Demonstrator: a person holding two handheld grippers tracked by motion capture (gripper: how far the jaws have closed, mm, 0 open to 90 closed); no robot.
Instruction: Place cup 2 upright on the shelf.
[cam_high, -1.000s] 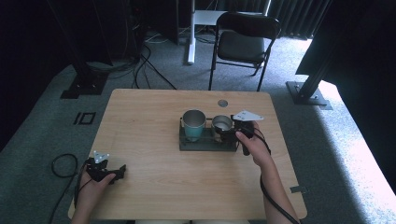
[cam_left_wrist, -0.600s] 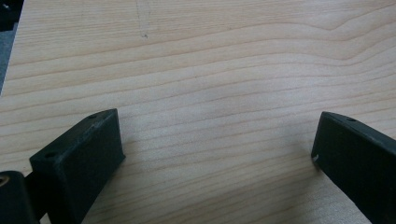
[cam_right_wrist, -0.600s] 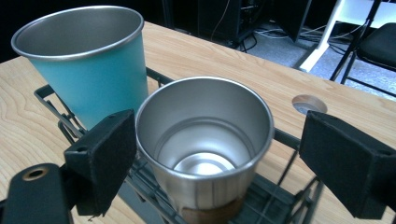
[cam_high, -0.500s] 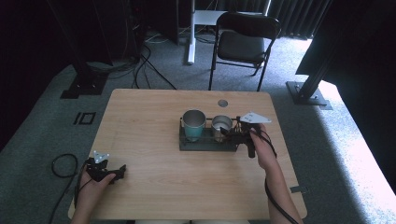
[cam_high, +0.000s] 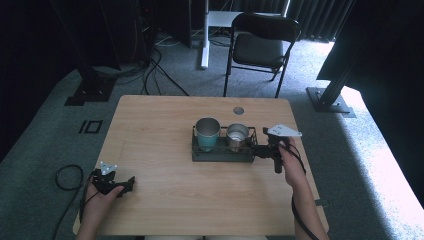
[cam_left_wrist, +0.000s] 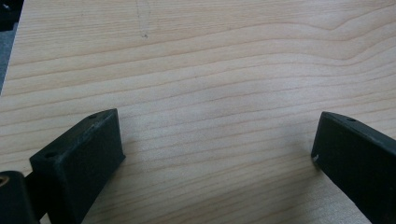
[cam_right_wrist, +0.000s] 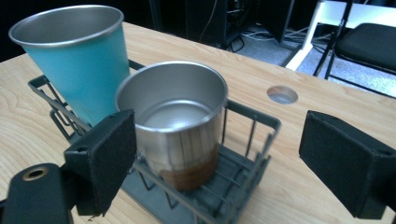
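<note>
Right tool (cam_high: 261, 149) backed off rightward from steel cup (cam_right_wrist: 175, 116), jaws wide, empty. Both cups sit in rack (cam_high: 220, 152); teal cup (cam_high: 207, 133) left. Left tool (cam_high: 131, 181) open, empty on tabletop (cam_high: 160, 125).

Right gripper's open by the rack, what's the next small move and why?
Probably ease the right gripper forward until its jaws straddle the steel cup, then close. The jaws stand wide open with the cup just ahead between them, upright in the wire rack beside the teal cup; nothing is gripped yet.
</note>
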